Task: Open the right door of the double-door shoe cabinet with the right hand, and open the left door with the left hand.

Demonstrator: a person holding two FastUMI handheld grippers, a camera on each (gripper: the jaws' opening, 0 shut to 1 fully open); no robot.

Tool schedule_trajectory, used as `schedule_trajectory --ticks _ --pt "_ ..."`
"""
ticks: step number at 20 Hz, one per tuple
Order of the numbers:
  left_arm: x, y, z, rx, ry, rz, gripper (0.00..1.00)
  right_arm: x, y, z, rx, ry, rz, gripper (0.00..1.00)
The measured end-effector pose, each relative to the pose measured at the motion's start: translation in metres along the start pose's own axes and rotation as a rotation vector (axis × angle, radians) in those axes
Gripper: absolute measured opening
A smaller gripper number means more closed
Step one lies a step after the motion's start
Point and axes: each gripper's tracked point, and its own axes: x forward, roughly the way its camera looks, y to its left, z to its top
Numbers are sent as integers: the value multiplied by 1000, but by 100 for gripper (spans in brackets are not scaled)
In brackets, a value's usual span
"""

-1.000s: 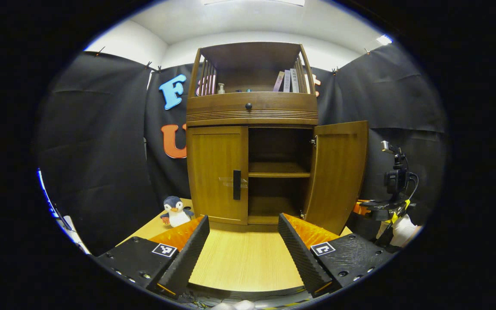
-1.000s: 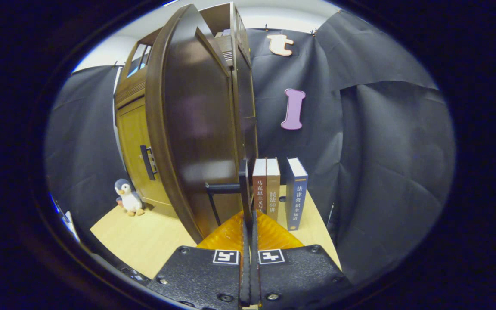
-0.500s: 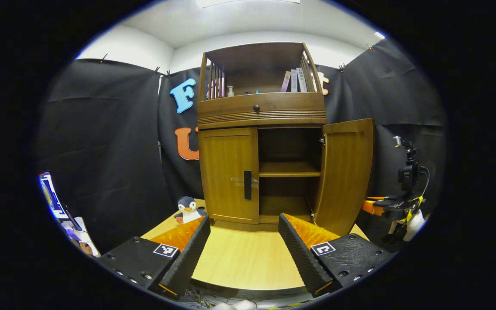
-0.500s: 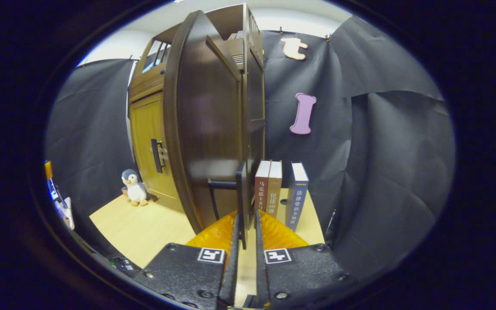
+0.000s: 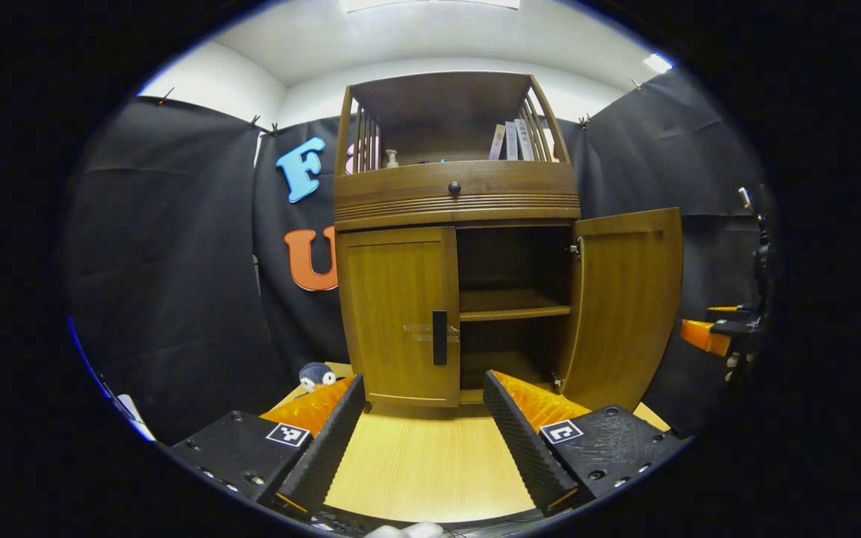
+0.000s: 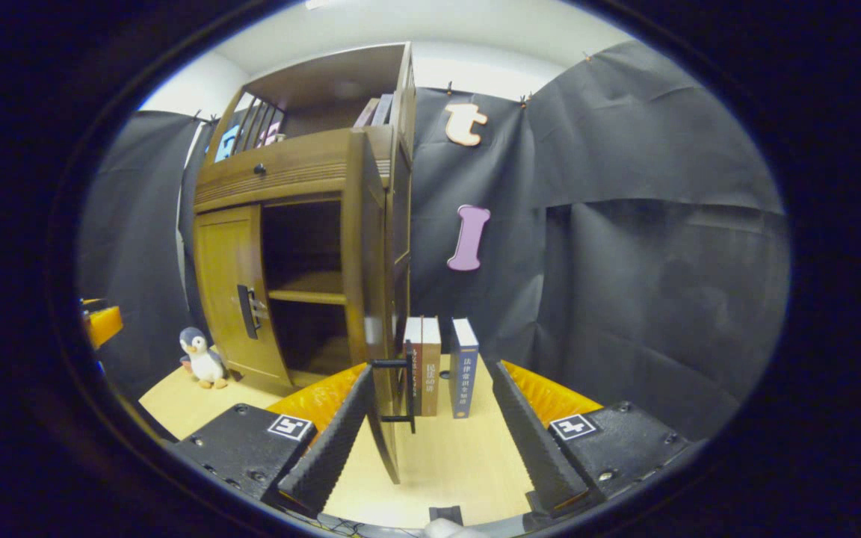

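Observation:
The wooden shoe cabinet [image 5: 457,198] stands on a light wood table. Its right door [image 5: 625,302] is swung wide open, baring two dark shelves. The left door [image 5: 400,314] stays closed, with a black handle [image 5: 439,338] at its inner edge. My left gripper [image 5: 423,426] is open, low before the cabinet, a short way from that handle. In the right gripper view the open right door [image 6: 371,299] shows edge-on, its black handle [image 6: 406,385] between my fingers [image 6: 333,441] with gaps on both sides. My right gripper [image 6: 430,430] is open. It shows as an orange-and-black tool [image 5: 714,332] right of the door.
A toy penguin [image 6: 204,359] sits on the table left of the cabinet, partly hidden behind my left finger [image 5: 315,373]. Three upright books [image 6: 442,366] stand right of the cabinet, behind the open door. A drawer with a knob [image 5: 454,188] and books sit above.
My right gripper has opened and let go of the right door's handle, then pulled back. The door has swung wider. My left gripper has edged closer to the cabinet.

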Motion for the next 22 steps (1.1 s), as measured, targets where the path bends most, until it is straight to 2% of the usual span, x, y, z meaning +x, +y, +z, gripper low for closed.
schedule_trajectory --ticks 3,6,11,15,19,22 --pt "36 14 0 -15 -15 -68 96 -25 41 11 0 -36 -41 100" --pt "76 26 -2 -4 -33 -109 96 -40 91 7 27 -17 -30 100" --pt "156 20 -26 10 -30 -165 97 -55 141 0 22 41 -45 100" --pt "223 -4 -46 -34 -17 -213 97 -58 153 3 -3 61 -93 100" --pt "281 -20 -54 -40 -7 -209 96 -53 145 -1 2 104 -144 100" --pt "308 -28 -54 -30 -15 -200 96 -44 141 -2 8 121 -163 100"
